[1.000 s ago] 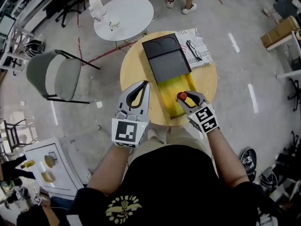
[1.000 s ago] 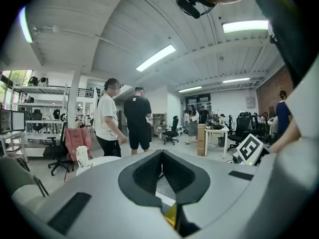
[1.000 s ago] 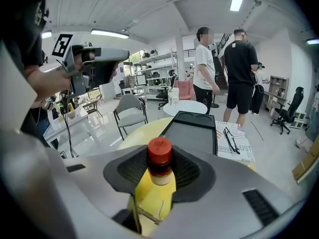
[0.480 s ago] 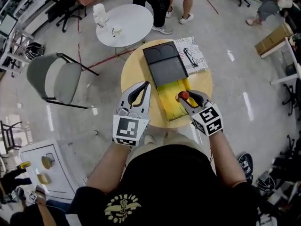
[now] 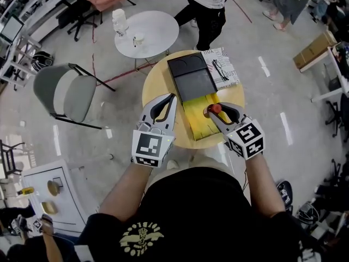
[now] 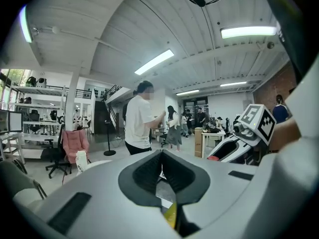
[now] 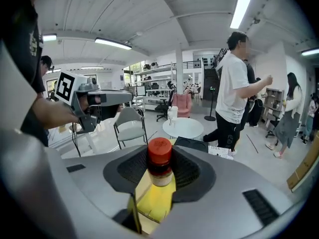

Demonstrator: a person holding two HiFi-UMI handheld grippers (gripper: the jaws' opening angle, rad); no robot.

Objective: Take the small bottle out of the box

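One small bottle (image 7: 160,156): red cap, dark neck band, pale body; it stands upright between the right gripper's pads, above the open yellow box and seemingly clear of it
Right gripper (image 5: 220,112): jaws fairly wide apart, clamped on the bottle's body below the cap
Left gripper (image 5: 169,99): jaws brought together on nothing, just left of the box and not touching it
Box (image 5: 197,123): yellow tray on the round wooden table (image 5: 158,83), black sleeve (image 5: 191,75) slid toward the far end
Weight: probably light; one gripper should carry it
Stiffness: looks rigid; glass or hard plastic, cannot tell, so treat it as breakable
Slip: the smooth round wall could twist or slide between the pads if squeezed loosely
Best hold: across the body just under the cap, as now, kept upright and carried steadily
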